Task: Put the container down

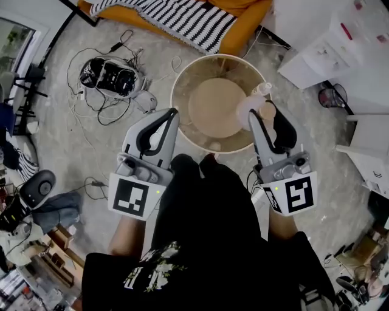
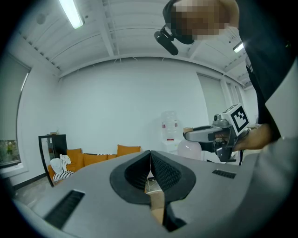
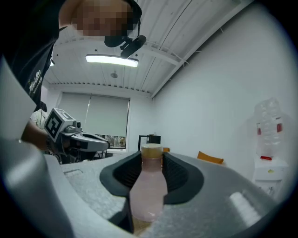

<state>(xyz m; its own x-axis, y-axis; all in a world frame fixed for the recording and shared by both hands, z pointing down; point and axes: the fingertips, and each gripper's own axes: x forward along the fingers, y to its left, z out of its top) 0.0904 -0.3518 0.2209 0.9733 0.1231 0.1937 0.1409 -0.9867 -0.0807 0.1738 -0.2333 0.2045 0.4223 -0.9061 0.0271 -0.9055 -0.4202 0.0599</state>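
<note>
Lighting's bright and even, all indoor ceiling stuff. There's a tube light (image 2: 72, 14) up and left of the left gripper (image 2: 150, 157), and a panel light (image 3: 111, 60) above-left of the right gripper (image 3: 151, 158), slightly blown out. The white walls (image 2: 116, 107) bounce it around, so shadows stay soft. Both gripper views are heavy fisheye with black corners and bent lines. The container (image 3: 148, 186) right at the right gripper's jaws looks soft. The head view curves at the edges too, but it's sharp enough.

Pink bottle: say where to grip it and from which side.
On the bottle, grip the narrow neck just under the cap, jaws coming level from the side: it is upright and the body widens below. The right gripper holds it so.
</note>
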